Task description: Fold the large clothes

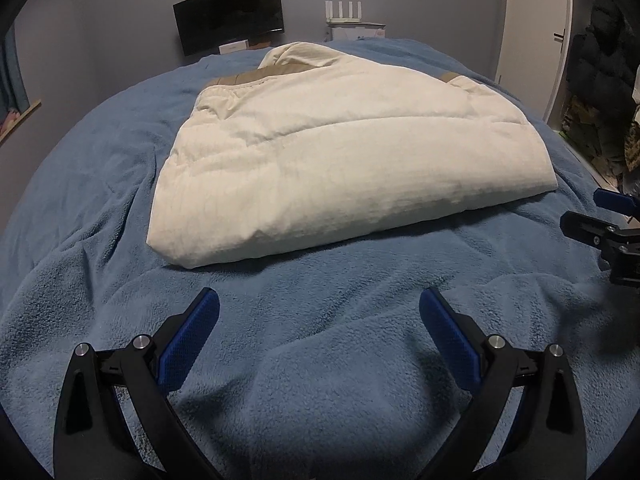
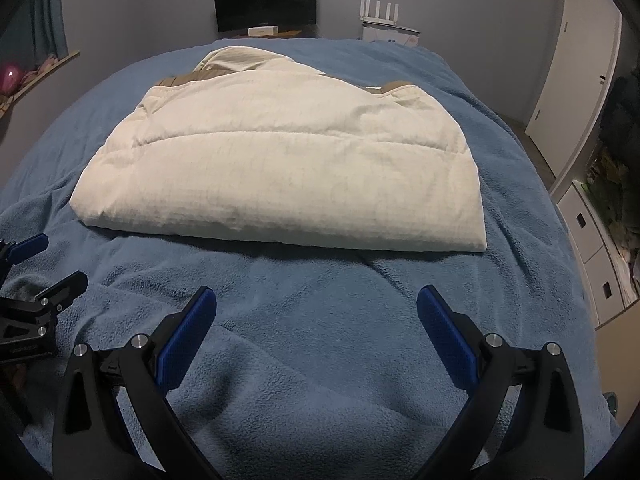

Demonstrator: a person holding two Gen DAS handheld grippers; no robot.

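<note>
Coat (image 1: 344, 152) lies on the blue blanket (image 1: 320, 320) of the bed, cream and padded, already doubled over into a thick bundle with a tan band showing along its far edge and what looks like a hood bunched at the back. It sits ahead of both your tongs, apart from them, with bare blanket between.

Your left tongs (image 1: 319, 312) hang wide apart and hold nothing; your right tongs (image 2: 316, 312) are the same, spread and empty, side by side with the left ones.

Judging from the shape, you are between folds, or close to done: the bundle is compact but its near edge is puffy and the right end sits higher than the left. If another fold is wanted, you would need to bring each pair of tongs to a near corner, bite through all the layers, then lift together and carry the edge over toward the tan band. Padding like this tends to spring back, so press down after laying it.
</note>
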